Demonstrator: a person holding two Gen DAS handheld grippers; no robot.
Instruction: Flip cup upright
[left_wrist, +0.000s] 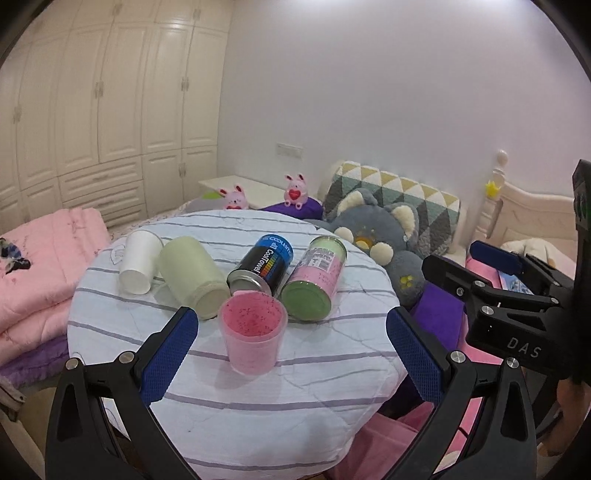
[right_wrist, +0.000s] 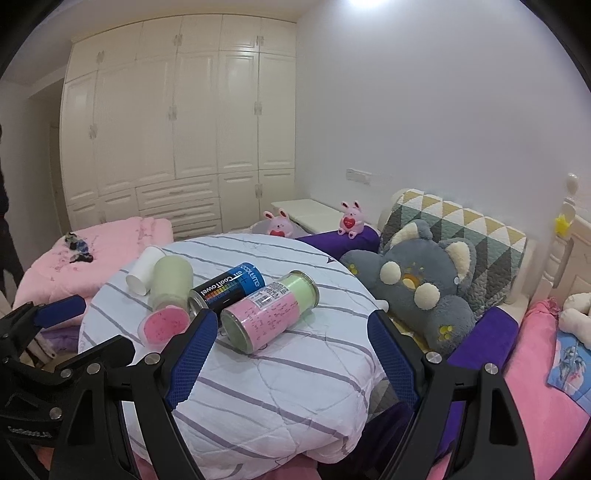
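A pink translucent cup (left_wrist: 253, 332) stands upright, mouth up, near the front of the round table (left_wrist: 258, 391) with a striped cloth. My left gripper (left_wrist: 291, 347) is open, its blue pads on either side of the cup and a little nearer the camera, not touching it. The cup also shows in the right wrist view (right_wrist: 162, 326), left of my right gripper (right_wrist: 291, 354), which is open and empty above the table's front edge. The right gripper also shows in the left wrist view (left_wrist: 491, 258), at the right.
Lying on their sides behind the cup are a white paper cup (left_wrist: 138, 260), a pale green cup (left_wrist: 192, 277), a black and blue can (left_wrist: 260, 266) and a pink and green can (left_wrist: 314, 282). A grey plush toy (left_wrist: 384, 240) and pink bedding (left_wrist: 40, 266) flank the table.
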